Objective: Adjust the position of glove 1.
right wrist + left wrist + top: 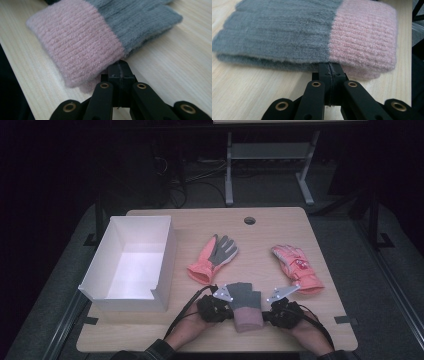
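So the grey-and-pink knit glove (pixel 244 305) lies flat at the near edge of the wooden table (pixel 320 330), right between both hands. The left gripper (pixel 329 67) has its jaws pressed together at the glove's edge, the right gripper (pixel 119 65) is the same on the other side, tips touching the knit. Whether either pinches fabric, can't tell.

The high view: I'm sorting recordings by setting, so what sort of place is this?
Probably a lab or workshop set up for recording, not a home. A plain wooden table with a cable hole stands on grey carpet, loose cables lie on the floor behind it, and a second metal-framed desk stands beyond.
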